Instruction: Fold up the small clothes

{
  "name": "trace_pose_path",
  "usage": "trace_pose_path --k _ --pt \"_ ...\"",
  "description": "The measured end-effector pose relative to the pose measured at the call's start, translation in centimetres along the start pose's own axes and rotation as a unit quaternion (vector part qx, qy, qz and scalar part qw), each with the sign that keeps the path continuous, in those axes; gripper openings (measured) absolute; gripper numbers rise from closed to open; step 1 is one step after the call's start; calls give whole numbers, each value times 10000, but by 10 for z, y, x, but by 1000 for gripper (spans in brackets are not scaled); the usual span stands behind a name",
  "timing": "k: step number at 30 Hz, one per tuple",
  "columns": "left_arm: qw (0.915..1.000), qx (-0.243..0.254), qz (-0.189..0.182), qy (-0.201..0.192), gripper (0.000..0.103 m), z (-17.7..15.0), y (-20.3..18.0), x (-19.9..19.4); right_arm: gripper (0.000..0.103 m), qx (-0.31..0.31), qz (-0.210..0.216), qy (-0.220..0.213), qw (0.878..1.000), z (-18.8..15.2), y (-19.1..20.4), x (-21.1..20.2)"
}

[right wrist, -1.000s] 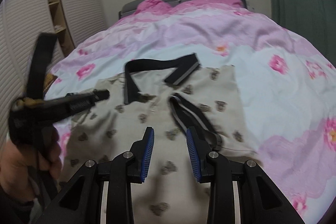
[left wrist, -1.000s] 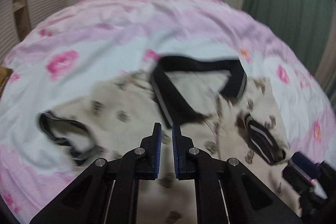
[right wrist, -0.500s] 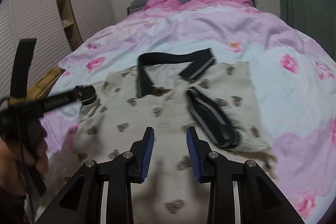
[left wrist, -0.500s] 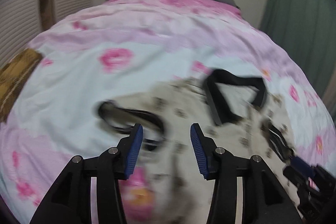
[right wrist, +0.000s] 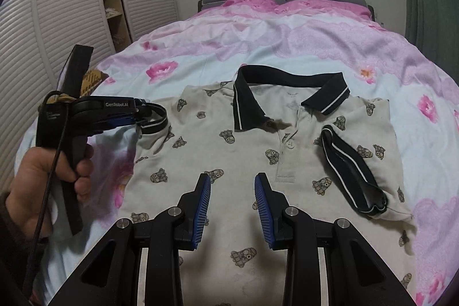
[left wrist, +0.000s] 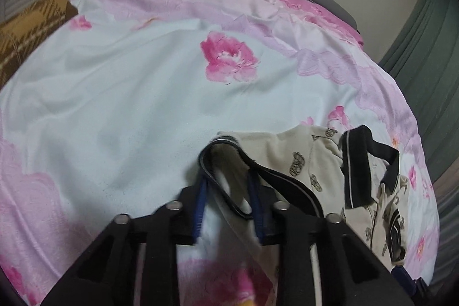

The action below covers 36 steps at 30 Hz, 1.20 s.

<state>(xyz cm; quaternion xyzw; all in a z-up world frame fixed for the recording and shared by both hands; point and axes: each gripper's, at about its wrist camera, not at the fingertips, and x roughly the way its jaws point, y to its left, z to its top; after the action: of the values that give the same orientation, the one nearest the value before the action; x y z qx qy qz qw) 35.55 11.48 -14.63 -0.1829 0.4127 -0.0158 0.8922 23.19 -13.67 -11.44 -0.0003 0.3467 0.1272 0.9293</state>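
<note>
Polo shirt point(right wrist: 258, 151) on bed point(right wrist: 287, 48).
Your left gripper point(left wrist: 228, 202) is straddling the sleeve cuff point(left wrist: 229, 162), jaws apart; your right gripper point(right wrist: 233, 200) is hovering wide.

The left gripper point(left wrist: 228, 204) has opened and reached the sleeve cuff point(left wrist: 229, 159) (blurred).

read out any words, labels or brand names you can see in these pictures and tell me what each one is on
"GenRobot.AI": white lettering on the black body of the left gripper, seen in the right wrist view.
Small pale label on that gripper's handle: too small to read.
Faint print inside the polo shirt below the collar: too small to read.
Left wrist view: no readable text.
</note>
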Motion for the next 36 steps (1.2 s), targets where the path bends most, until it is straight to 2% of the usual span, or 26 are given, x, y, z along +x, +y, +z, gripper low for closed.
trace_pose_path --k 2,5,9,15,22,32,36 --pt "10000 -66 -12 -14 10 0 4 2 33 11 0 3 10000 1 0 2" --pt "9999 -103 -48 -82 7 1 5 -1 33 32 56 15 10000 3 1 6" --pt "9997 -39 -94 -213 7 8 4 -11 33 43 271 -90 9996 16 12 13" --pt "9999 96 -49 8 8 24 9 3 33 -146 657 -71 9977 44 45 37" --pt "9998 145 -83 78 7 32 17 10 33 -110 1063 246 9940 64 73 72" --pt "9991 358 -122 213 7 40 16 14 34 -460 1099 538 9914 56 104 98" --pt "9986 400 -204 281 7 44 17 14 33 -718 1007 483 9911 54 116 102"
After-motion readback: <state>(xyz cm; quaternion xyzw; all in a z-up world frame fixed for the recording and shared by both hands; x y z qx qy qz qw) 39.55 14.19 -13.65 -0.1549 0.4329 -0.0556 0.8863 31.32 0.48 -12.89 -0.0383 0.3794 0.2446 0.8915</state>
